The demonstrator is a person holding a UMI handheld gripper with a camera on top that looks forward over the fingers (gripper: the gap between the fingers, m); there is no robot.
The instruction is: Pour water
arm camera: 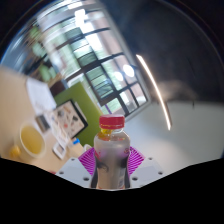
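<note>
A clear plastic bottle [111, 155] with a red cap and an orange band at its neck stands between my fingers, filling the gap. Both pink pads [88, 158] press against its sides, so my gripper [111, 168] is shut on it. The bottle is lifted and tilted, with the room leaning behind it. A yellow cup [31, 140] sits on the white table [20, 100] to the left, below and apart from the bottle. The bottle's lower part is hidden.
Papers and small printed cards [66, 120] lie on the table beside the cup. A green panel [82, 100] stands behind them. Large windows [100, 55] and a pale ceiling fill the background.
</note>
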